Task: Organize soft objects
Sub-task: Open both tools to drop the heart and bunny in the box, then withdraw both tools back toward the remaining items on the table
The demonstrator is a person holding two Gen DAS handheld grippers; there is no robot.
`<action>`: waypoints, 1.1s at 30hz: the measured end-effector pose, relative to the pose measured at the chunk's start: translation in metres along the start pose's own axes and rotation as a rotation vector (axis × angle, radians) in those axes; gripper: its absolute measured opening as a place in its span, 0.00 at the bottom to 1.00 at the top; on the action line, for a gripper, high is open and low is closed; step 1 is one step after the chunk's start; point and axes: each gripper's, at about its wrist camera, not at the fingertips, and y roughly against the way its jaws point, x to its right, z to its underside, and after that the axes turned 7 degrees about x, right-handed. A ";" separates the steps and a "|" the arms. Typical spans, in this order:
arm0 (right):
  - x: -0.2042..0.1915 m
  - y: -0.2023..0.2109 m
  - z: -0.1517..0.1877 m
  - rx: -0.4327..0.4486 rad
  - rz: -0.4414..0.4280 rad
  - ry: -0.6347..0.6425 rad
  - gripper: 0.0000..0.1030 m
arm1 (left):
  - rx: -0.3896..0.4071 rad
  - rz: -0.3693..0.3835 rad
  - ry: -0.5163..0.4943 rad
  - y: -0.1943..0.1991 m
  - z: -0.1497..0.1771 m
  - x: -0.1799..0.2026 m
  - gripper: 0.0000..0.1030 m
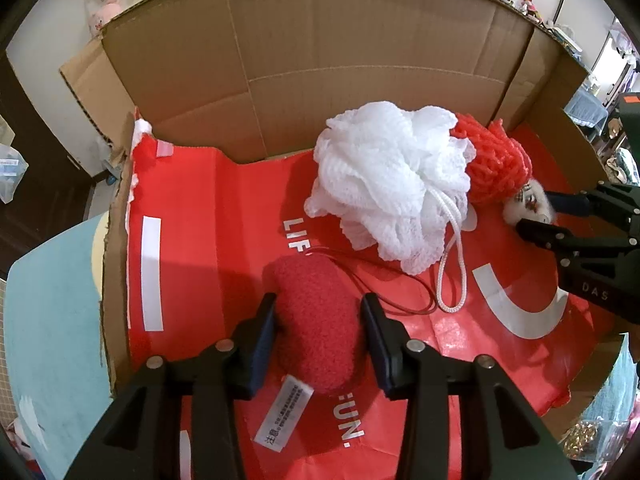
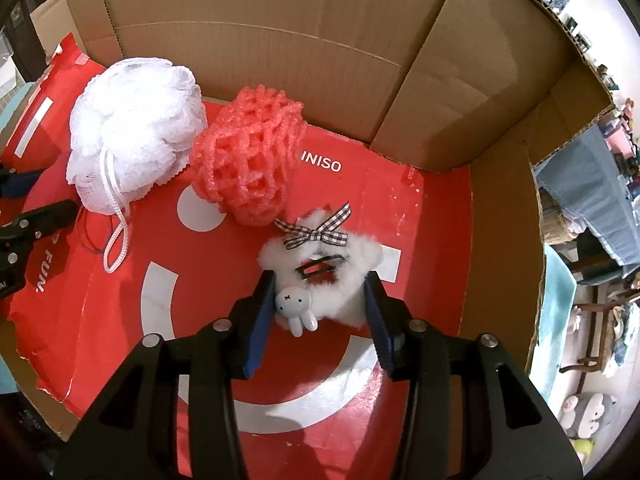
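Both wrist views steep, close above cardboard box (image 1: 320, 52) floor; shared: white mesh pouf (image 2: 132, 136)

Both fisheye views are bright and sharp at centre — edges bow strongly, corners go black; the red bag (image 1: 208, 240) shows soft glare, and shadows fall beneath the grippers.

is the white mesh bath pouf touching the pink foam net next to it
Touching. In the right wrist view the white pouf presses against the pink foam net with no red liner showing between them; the left wrist view shows them overlapping too.
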 end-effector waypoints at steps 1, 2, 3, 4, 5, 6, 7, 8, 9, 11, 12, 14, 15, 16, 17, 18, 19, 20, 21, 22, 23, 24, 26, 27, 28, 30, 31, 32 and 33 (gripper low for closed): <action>0.000 -0.001 0.000 -0.001 -0.002 -0.002 0.43 | 0.002 0.000 -0.001 -0.002 0.000 0.004 0.44; 0.000 -0.001 0.000 -0.002 -0.004 -0.004 0.48 | 0.005 0.002 -0.001 -0.002 0.001 0.005 0.45; 0.000 -0.001 0.000 -0.002 -0.005 -0.006 0.53 | 0.009 0.008 0.001 -0.001 0.001 0.005 0.45; 0.000 0.000 0.000 -0.001 -0.006 -0.007 0.54 | 0.013 0.012 0.004 -0.001 0.002 0.004 0.46; 0.001 0.001 0.001 -0.001 -0.007 -0.006 0.54 | 0.015 0.016 0.006 0.001 0.003 0.004 0.50; 0.001 0.002 0.001 0.000 -0.010 -0.006 0.54 | 0.017 0.017 0.007 0.003 0.002 0.003 0.53; 0.002 0.004 0.001 0.004 -0.012 -0.009 0.54 | 0.024 0.018 0.007 0.006 0.003 0.003 0.59; 0.002 0.005 0.001 0.008 -0.014 -0.013 0.54 | 0.036 0.020 0.007 0.010 0.003 0.004 0.61; 0.006 0.008 0.001 0.011 -0.018 -0.018 0.54 | 0.043 0.021 0.006 0.013 0.003 0.004 0.61; 0.006 0.014 0.002 0.020 -0.025 -0.024 0.54 | 0.055 0.028 0.007 0.022 0.004 0.006 0.65; 0.007 0.018 0.003 0.027 -0.027 -0.026 0.54 | 0.065 0.033 0.007 0.027 0.006 0.008 0.66; 0.008 0.029 0.005 0.044 -0.035 -0.030 0.54 | 0.086 0.041 0.005 0.039 0.009 0.010 0.69; 0.008 0.035 0.005 0.054 -0.040 -0.034 0.54 | 0.098 0.044 0.004 0.046 0.010 0.012 0.70; 0.009 0.042 0.007 0.066 -0.045 -0.038 0.54 | 0.107 0.045 0.005 0.052 0.012 0.013 0.72; 0.008 0.048 0.008 0.076 -0.050 -0.042 0.55 | 0.127 0.050 0.009 0.061 0.014 0.014 0.73; 0.007 0.056 0.010 0.087 -0.054 -0.044 0.59 | 0.147 0.058 0.015 0.071 0.017 0.016 0.74; 0.006 0.066 0.013 0.103 -0.056 -0.042 0.61 | 0.159 0.065 0.020 0.078 0.018 0.016 0.76; 0.005 0.076 0.016 0.123 -0.057 -0.039 0.65 | 0.178 0.075 0.026 0.087 0.018 0.018 0.80; 0.004 0.086 0.017 0.140 -0.060 -0.038 0.65 | 0.197 0.082 0.031 0.095 0.021 0.019 0.82; 0.003 0.096 0.022 0.160 -0.065 -0.041 0.65 | 0.220 0.087 0.033 0.106 0.024 0.019 0.85; 0.002 0.106 0.024 0.176 -0.072 -0.046 0.66 | 0.249 0.095 0.031 0.118 0.028 0.021 0.87; 0.002 0.119 0.029 0.199 -0.081 -0.054 0.67 | 0.270 0.102 0.027 0.124 0.030 0.019 0.88; -0.001 0.136 0.033 0.233 -0.086 -0.058 0.71 | 0.325 0.107 0.020 0.144 0.038 0.020 0.92; -0.002 0.149 0.039 0.260 -0.085 -0.058 0.73 | 0.353 0.107 0.017 0.155 0.043 0.023 0.93; -0.006 0.154 0.042 0.277 -0.084 -0.061 0.73 | 0.379 0.110 0.014 0.164 0.045 0.028 0.94; -0.004 0.172 0.050 0.314 -0.087 -0.069 0.74 | 0.419 0.119 0.011 0.179 0.052 0.035 0.96; -0.004 0.181 0.056 0.332 -0.086 -0.071 0.74 | 0.449 0.123 0.008 0.190 0.059 0.038 0.96; -0.005 0.191 0.063 0.358 -0.085 -0.070 0.74 | 0.473 0.122 0.004 0.198 0.065 0.041 0.97; -0.006 0.201 0.071 0.385 -0.083 -0.066 0.75 | 0.510 0.118 -0.001 0.208 0.073 0.043 0.97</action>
